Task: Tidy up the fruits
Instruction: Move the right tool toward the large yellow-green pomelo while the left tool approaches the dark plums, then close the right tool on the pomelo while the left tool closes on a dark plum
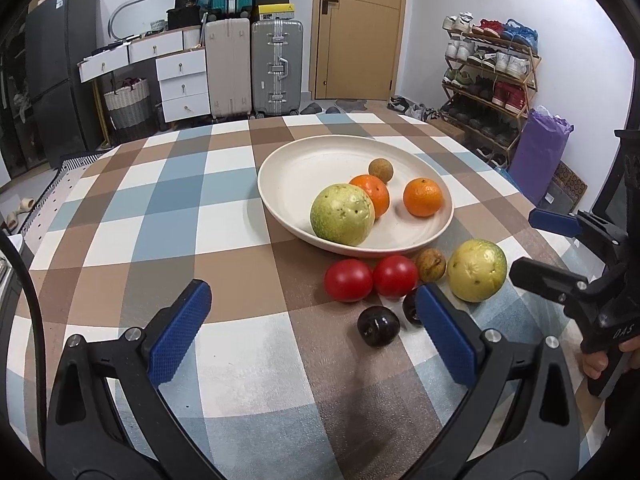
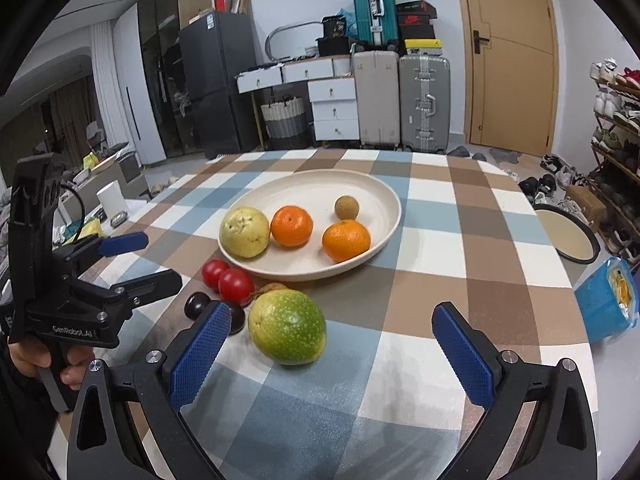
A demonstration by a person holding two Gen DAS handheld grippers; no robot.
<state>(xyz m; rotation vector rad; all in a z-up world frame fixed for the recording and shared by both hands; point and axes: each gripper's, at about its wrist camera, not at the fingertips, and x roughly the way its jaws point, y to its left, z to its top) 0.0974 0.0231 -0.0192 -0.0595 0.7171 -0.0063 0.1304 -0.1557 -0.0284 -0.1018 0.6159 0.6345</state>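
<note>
Wide cream shallow plate (image 2: 384,216) sits centre frame on the checked blue, brown and white tablecloth (image 2: 440,248). Already in it: a pale yellow-green guava (image 2: 244,232), two oranges (image 2: 291,226) (image 2: 346,240) and a small brown round fruit (image 2: 346,207).

Outside the plate, along its near rim: two red tomatoes (image 1: 348,280) (image 1: 395,276), a second small brown fruit (image 1: 430,265), two dark purple plums (image 1: 378,326) (image 1: 411,307) and a large green-yellow guava (image 2: 287,327).

Key relation: in the right wrist view the loose guava lies just ahead of the right gripper (image 2: 332,344), lower centre of frame, left of the midline and close to the left blue pad (image 2: 200,354). Roughly round, no useful long axis. Both jaws stand wide apart with nothing between them; the gap looks ample for the guava.

Left gripper (image 1: 312,328) also stands wide, nothing held. In its view the plums sit just off the right-hand pad (image 1: 446,336), one partly hidden behind it; tomatoes just beyond.

Pose: both grippers low, levelled at the table, pointing towards the plate. A hand (image 2: 44,360) wraps the left gripper's handle at the lower left of the right wrist view.

Judgement: right gripper is nearer the guava; a small shift left would centre it before closing. The plums fall to the left gripper. Round fruit may roll if nudged by one pad first.
</note>
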